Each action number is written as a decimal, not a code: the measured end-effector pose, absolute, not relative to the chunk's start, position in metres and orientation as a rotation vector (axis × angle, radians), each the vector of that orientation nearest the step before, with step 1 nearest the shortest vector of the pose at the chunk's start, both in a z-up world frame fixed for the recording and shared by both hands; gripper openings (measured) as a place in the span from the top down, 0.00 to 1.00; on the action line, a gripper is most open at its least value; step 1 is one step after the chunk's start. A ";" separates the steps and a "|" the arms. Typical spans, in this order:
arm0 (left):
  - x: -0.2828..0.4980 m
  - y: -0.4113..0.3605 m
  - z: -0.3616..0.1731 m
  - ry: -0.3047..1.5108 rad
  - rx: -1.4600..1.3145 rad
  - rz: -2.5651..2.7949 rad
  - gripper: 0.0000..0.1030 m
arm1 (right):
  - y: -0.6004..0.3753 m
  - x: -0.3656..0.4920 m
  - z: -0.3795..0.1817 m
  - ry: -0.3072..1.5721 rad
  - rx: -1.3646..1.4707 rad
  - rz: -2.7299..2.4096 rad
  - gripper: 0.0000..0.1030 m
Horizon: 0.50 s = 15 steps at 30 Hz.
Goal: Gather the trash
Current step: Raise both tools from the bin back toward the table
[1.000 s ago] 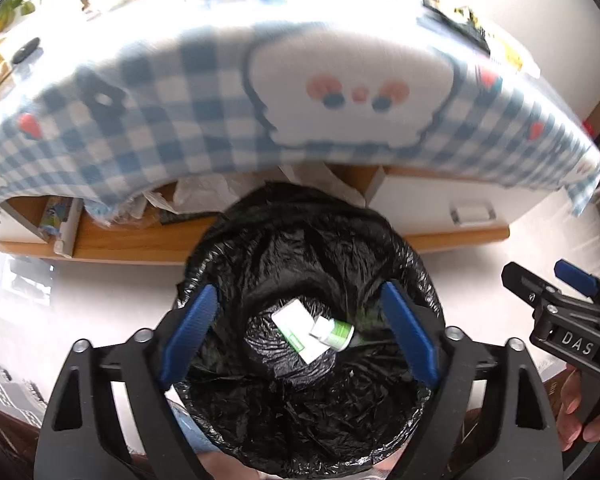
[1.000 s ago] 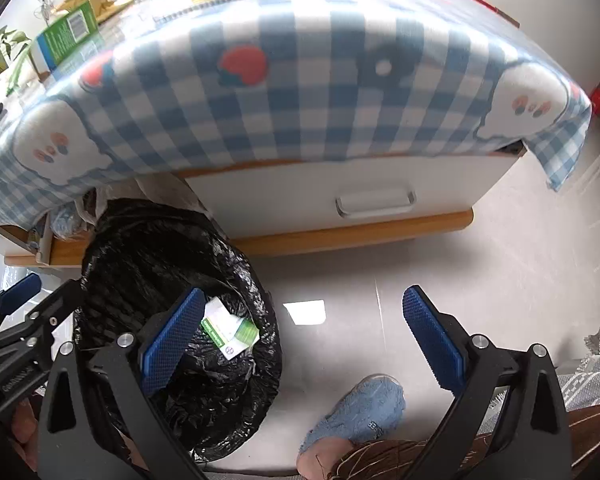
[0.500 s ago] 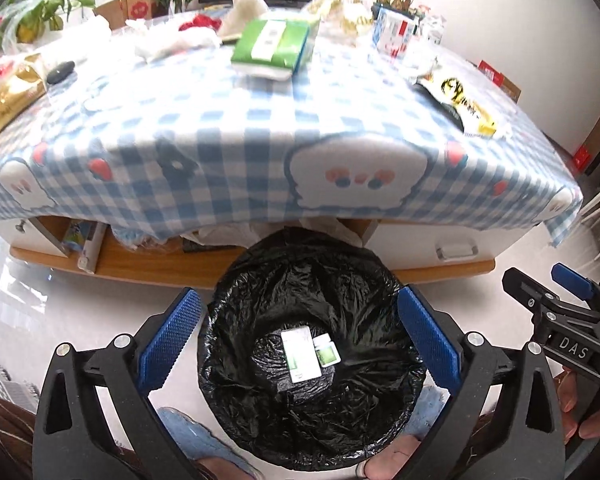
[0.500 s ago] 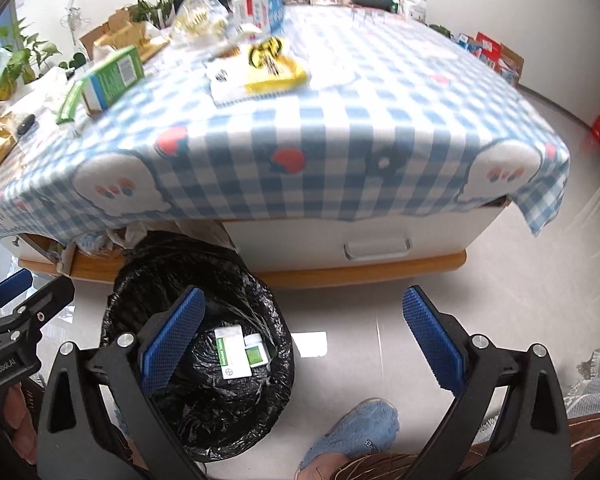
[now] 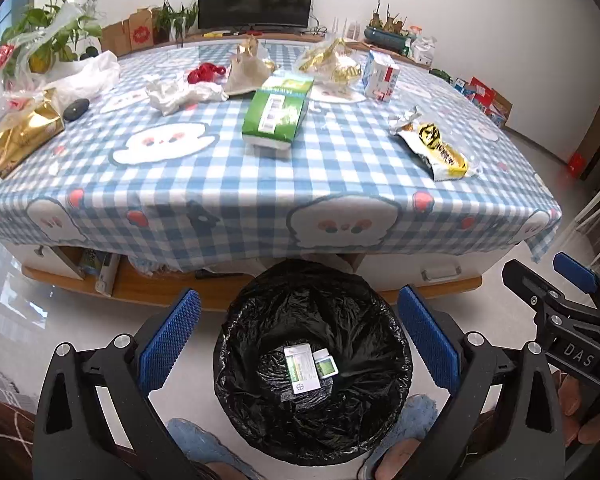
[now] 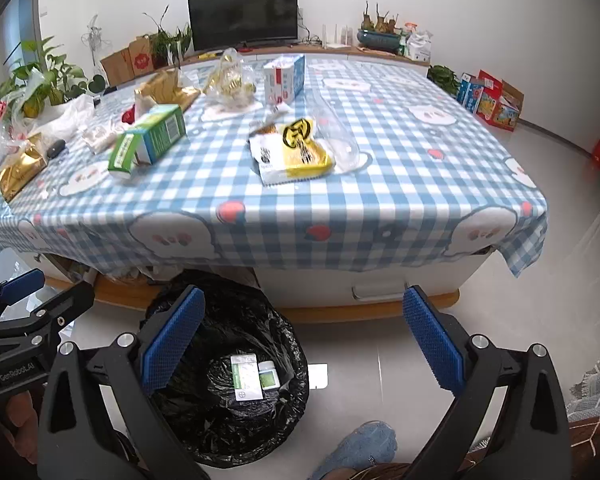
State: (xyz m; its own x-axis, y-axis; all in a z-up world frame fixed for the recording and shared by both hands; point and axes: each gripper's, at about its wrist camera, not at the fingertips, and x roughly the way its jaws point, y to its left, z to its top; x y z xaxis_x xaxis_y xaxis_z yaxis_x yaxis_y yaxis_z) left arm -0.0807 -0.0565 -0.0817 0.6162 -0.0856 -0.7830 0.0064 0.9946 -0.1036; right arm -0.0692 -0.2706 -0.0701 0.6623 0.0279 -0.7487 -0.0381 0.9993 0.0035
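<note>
A black-lined trash bin (image 5: pixel 260 320) stands on the floor before the table; it also shows in the right wrist view (image 6: pixel 228 432). Inside lie a white-green box (image 5: pixel 301 368) and a small green-labelled bottle (image 5: pixel 325 363). My left gripper (image 5: pixel 298 342) is open and empty above the bin. My right gripper (image 6: pixel 300 340) is open and empty, right of the bin. On the checked tablecloth (image 5: pixel 220 168) lie a green carton (image 5: pixel 278 110), a yellow wrapper (image 5: pixel 436 148), crumpled paper (image 5: pixel 176 94), a gold bag (image 5: pixel 24 132) and a white-blue box (image 5: pixel 380 74).
The table has a drawer (image 6: pixel 376 290) under the cloth. Plants (image 5: pixel 48 36), a TV (image 5: pixel 256 0) and cardboard boxes (image 6: pixel 488 98) line the far wall. A clear plastic cup (image 6: pixel 336 136) lies by the yellow wrapper. Slippered feet (image 6: pixel 360 452) are near the bin.
Both grippers rose and tilted up from the bin, so the tabletop and its litter came into view. The bin now looks smaller and lower. Both stayed open.
</note>
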 end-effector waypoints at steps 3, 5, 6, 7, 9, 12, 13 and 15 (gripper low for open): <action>-0.084 -0.052 -0.070 0.895 -0.097 -0.051 0.06 | -0.269 -0.073 -0.056 0.821 -0.002 0.041 0.08; -0.086 -0.050 -0.061 0.888 -0.099 -0.048 0.06 | -0.268 -0.074 -0.047 0.809 -0.002 0.045 0.08; -0.087 -0.049 -0.057 0.882 -0.096 -0.048 0.06 | -0.267 -0.075 -0.042 0.802 -0.003 0.046 0.08; -0.087 -0.049 -0.053 0.877 -0.092 -0.047 0.06 | -0.266 -0.076 -0.037 0.795 -0.003 0.045 0.08; -0.088 -0.047 -0.043 0.866 -0.088 -0.048 0.06 | -0.266 -0.076 -0.027 0.782 -0.006 0.045 0.08; -0.088 -0.045 -0.031 0.850 -0.092 -0.052 0.06 | -0.266 -0.075 -0.011 0.755 -0.010 0.045 0.08; -0.088 -0.044 -0.027 0.847 -0.092 -0.051 0.06 | -0.266 -0.075 -0.006 0.747 -0.008 0.046 0.08; -0.087 -0.043 -0.020 0.840 -0.094 -0.053 0.06 | -0.267 -0.073 0.002 0.733 -0.005 0.050 0.08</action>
State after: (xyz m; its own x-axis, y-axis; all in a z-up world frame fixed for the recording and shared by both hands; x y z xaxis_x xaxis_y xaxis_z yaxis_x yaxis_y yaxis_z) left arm -0.0866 -0.0434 -0.0195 0.6662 -0.0837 -0.7411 0.0097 0.9946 -0.1036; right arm -0.0727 -0.2674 0.0019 0.7422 0.0437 -0.6687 -0.0472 0.9988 0.0128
